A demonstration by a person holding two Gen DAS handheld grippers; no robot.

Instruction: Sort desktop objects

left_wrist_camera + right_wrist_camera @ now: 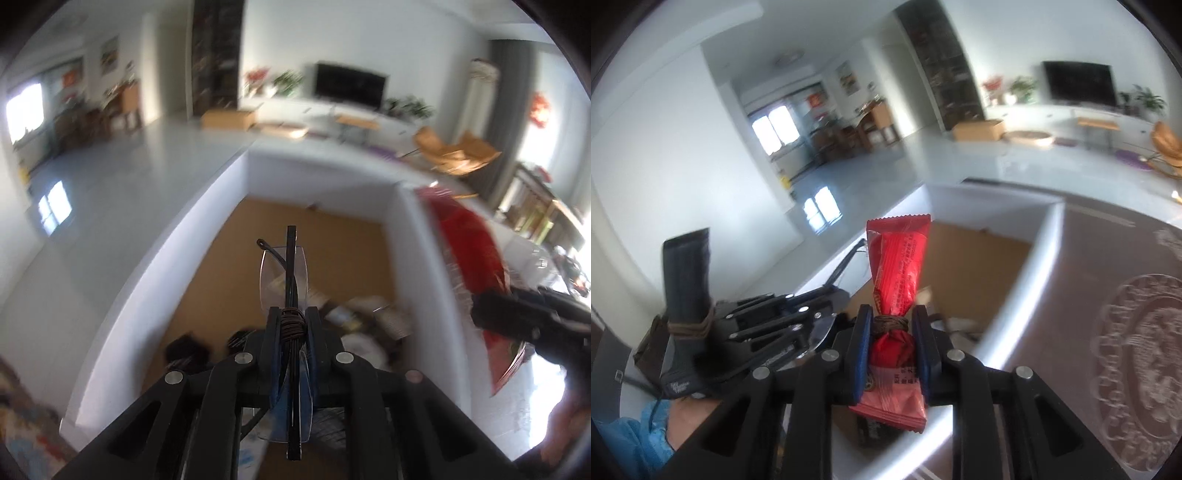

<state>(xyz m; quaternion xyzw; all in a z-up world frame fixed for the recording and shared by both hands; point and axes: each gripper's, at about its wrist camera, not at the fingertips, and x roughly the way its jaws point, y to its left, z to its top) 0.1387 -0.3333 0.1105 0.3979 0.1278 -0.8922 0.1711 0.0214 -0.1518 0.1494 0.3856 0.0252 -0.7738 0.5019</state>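
A: What has your left gripper (291, 325) got?

B: It is clamped on folded rimless glasses with clear lenses and thin dark arms (286, 273), held edge-on above the white-walled box with a brown cardboard floor (207, 236). Their long axis runs away from you, toward the far wall. They look light, brittle and slick, so grip the folded arms, not the lenses.

A: And your right gripper (891, 325)?

B: It pinches a red crinkly plastic snack packet (899, 266) at its waist, upright, above the same box. The packet looks soft and light, so hold it mid-body.

Two close wrist views down into one shared white box (140, 280)
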